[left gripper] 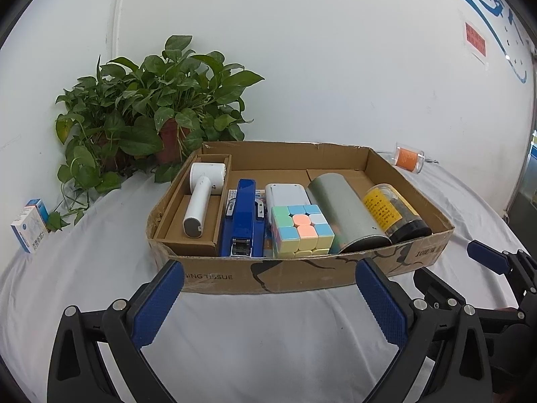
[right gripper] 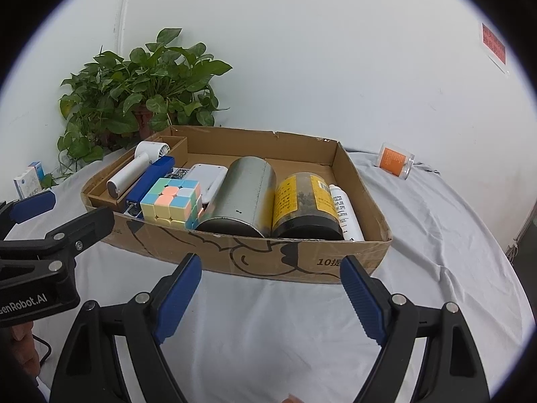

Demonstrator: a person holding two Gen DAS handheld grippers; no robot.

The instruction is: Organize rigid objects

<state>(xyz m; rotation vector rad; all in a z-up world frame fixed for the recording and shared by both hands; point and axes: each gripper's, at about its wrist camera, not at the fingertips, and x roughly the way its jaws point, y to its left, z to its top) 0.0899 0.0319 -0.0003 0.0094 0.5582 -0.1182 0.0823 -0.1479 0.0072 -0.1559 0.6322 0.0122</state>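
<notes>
A shallow cardboard box (left gripper: 302,277) (right gripper: 302,262) sits on the white cloth. It holds a white handheld fan (left gripper: 201,198) (right gripper: 134,171), a blue stapler (left gripper: 241,218) (right gripper: 151,178), a pastel cube (left gripper: 300,231) (right gripper: 171,201), a white device (left gripper: 287,194), a silver can (left gripper: 345,211) (right gripper: 241,194), a yellow-labelled jar (left gripper: 392,215) (right gripper: 302,201) and a white tube (right gripper: 345,211). My left gripper (left gripper: 270,280) and my right gripper (right gripper: 270,275) are both open and empty, just in front of the box's near wall.
A potted green plant (left gripper: 151,107) (right gripper: 134,90) stands behind the box on the left. A small medicine box (left gripper: 30,228) (right gripper: 28,179) stands at the far left. A clear jar with orange contents (left gripper: 407,159) (right gripper: 396,161) lies at the back right.
</notes>
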